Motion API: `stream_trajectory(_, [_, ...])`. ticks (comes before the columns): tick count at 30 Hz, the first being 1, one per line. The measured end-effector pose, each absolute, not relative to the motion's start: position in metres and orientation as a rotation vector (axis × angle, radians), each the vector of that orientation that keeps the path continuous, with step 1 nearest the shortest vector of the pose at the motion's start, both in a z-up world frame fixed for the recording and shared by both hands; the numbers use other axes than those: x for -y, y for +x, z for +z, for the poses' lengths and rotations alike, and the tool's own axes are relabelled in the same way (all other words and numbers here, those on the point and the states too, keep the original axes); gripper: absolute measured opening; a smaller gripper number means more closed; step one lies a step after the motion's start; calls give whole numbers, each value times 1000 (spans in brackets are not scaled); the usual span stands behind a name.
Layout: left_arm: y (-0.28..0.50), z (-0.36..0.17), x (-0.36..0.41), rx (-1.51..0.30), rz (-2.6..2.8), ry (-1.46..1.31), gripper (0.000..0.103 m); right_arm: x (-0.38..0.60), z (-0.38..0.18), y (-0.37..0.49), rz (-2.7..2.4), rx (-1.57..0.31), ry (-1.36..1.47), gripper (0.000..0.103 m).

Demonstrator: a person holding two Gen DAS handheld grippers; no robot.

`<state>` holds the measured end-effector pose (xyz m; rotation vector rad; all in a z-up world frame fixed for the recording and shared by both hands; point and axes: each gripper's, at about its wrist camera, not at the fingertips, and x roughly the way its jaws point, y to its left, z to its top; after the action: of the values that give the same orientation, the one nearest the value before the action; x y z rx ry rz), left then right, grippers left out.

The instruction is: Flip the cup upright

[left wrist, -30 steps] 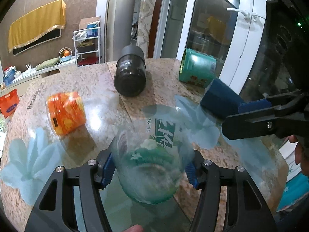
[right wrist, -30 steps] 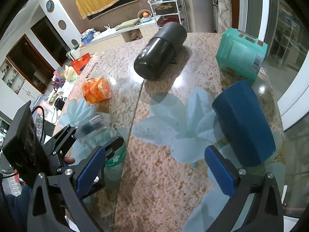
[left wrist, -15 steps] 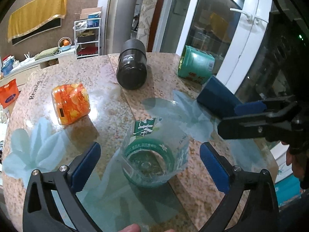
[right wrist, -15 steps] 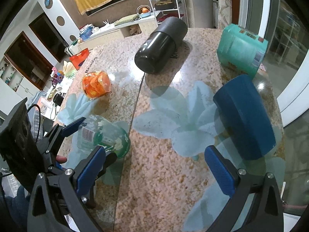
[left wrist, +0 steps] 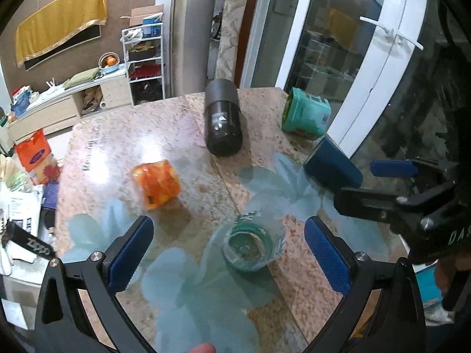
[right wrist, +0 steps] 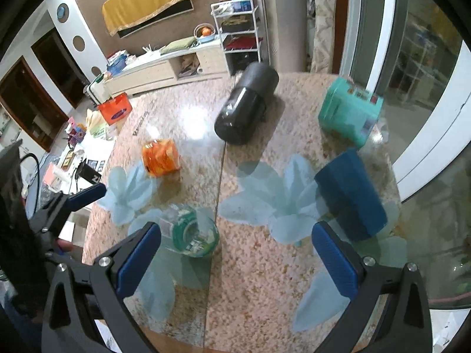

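A clear plastic cup with a green band (left wrist: 253,245) stands upright on the granite table, mouth up; it also shows in the right wrist view (right wrist: 191,231). My left gripper (left wrist: 229,250) is open and raised above and behind the cup, touching nothing. My right gripper (right wrist: 235,256) is open and empty, held above the table's near part, with the cup by its left finger (right wrist: 138,259). The right gripper also shows at the right of the left wrist view.
A black cylinder (left wrist: 222,120), an orange cup (left wrist: 157,184), a teal cup (left wrist: 306,114) and a dark blue cup (left wrist: 332,166) all lie on their sides on the table (left wrist: 112,135). A glass door stands to the right. Clutter lies beyond the table's left edge.
My left gripper opened and let go of the clear cup, which now stands upright on the table. The gripper then pulled up and back. The right gripper rose slightly.
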<state>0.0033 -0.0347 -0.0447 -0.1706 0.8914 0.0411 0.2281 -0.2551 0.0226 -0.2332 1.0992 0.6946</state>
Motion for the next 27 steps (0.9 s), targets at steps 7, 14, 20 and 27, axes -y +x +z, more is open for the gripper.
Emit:
stream_trajectory(7, [-6,-12,11,-942,26,-165,103,240,42,211,673,-1079,-211,103])
stream_trajectory(14, [-18,2,-7,-972,-24,-109,103,230,52,194,635,-1052,-185,103])
stream_trajectory(20, [-27,-1,-24,-1011,-51,-141,103,223,48,180,589,-1042,-178,103])
stream_trajectory(27, [-39,1,-32,-1022,-16,-138,103,215,48,173,494,-1028,-224,103])
